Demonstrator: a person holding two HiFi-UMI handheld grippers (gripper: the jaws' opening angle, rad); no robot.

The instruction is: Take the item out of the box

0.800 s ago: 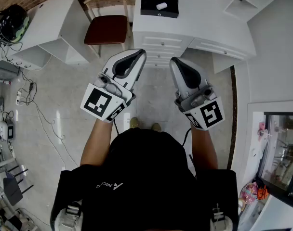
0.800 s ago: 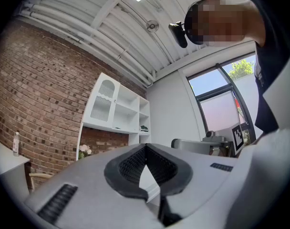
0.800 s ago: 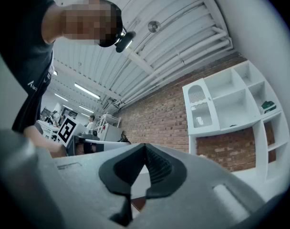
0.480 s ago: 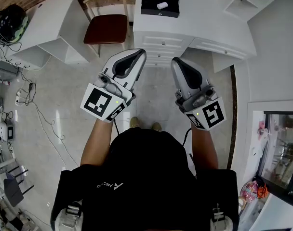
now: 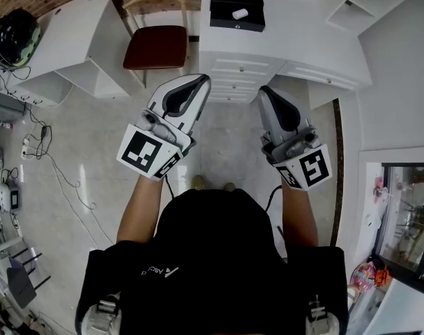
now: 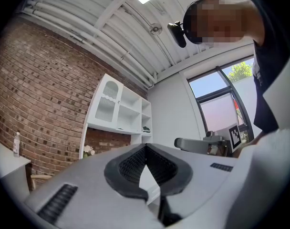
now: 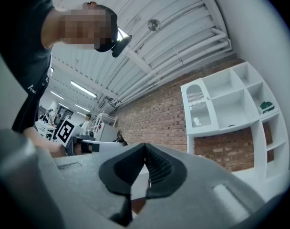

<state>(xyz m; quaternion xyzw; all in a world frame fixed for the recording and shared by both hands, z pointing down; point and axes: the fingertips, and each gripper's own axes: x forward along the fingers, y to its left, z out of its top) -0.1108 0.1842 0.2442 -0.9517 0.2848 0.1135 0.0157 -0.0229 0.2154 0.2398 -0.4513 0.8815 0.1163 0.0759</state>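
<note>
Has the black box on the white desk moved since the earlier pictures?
No. The black box keeps its place on the white desk; both shift slightly right together, so only the camera moved.

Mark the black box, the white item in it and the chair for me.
black box [image 5: 250,25]: head view, front wall.
white item [image 5: 240,12]: head view, its middle.
chair [image 5: 156,47]: head view, red-brown seat.

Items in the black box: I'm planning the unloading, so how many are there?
1: a white cylindrical item lies in the open black box on the white desk. Others may hide behind its near wall.
</note>
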